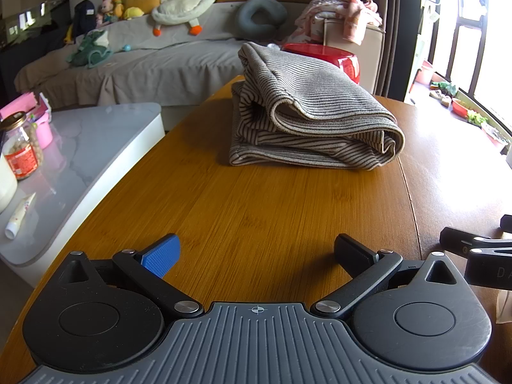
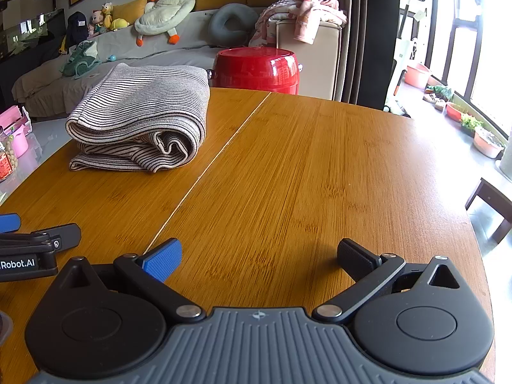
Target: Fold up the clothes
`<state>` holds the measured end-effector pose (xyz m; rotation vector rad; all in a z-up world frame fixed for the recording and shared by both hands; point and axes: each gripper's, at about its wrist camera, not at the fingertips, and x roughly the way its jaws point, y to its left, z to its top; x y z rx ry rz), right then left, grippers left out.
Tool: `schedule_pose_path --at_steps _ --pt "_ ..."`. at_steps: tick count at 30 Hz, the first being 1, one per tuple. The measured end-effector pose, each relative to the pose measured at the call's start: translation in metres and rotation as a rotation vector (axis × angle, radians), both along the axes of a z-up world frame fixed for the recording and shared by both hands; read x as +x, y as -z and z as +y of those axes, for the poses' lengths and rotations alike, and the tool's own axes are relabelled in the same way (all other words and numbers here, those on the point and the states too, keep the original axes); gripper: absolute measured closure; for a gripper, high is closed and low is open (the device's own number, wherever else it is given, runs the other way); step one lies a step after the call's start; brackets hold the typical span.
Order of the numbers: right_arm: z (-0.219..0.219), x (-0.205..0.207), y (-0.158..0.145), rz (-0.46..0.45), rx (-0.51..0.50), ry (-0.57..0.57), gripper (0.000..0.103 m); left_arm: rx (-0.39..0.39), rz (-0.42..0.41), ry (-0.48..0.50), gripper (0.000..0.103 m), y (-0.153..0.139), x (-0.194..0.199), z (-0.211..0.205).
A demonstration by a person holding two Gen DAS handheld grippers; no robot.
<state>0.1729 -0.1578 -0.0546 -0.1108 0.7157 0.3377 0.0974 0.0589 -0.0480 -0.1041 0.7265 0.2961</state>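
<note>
Wooden table (image 1: 256,211) fills the lower and middle frame of both wrist views, its grain running away from the cameras, a thin seam crossing it in the right wrist view.

Left gripper (image 1: 256,251): jaws spread wide, nothing between them, bare wood beneath. Blue pad (image 1: 161,254) on one finger, black pad on the other.

Right gripper (image 2: 259,256): likewise spread wide and holding nothing, sitting low over the table. Each gripper appears at the edge of the other's view, so the two sit side by side.

Striped garment (image 1: 307,112) (image 2: 140,118): folded into a thick stack, resting on the table at centre in the left view and upper left in the right view, well apart from both grippers.

Beyond the table: red stool (image 2: 256,70), grey sofa (image 1: 134,64) carrying a plush duck (image 1: 182,0), and a white side table (image 1: 80,160) at left bearing a jar (image 1: 22,147)
</note>
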Motion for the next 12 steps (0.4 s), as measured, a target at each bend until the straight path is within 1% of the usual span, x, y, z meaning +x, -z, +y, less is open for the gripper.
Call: schedule_pose_path --at_steps 12 --pt "-0.0005 -0.0006 0.0001 -0.002 -0.001 0.006 0.0 -0.002 -0.001 0.001 0.0 -0.0001 0.0001 0.0003"
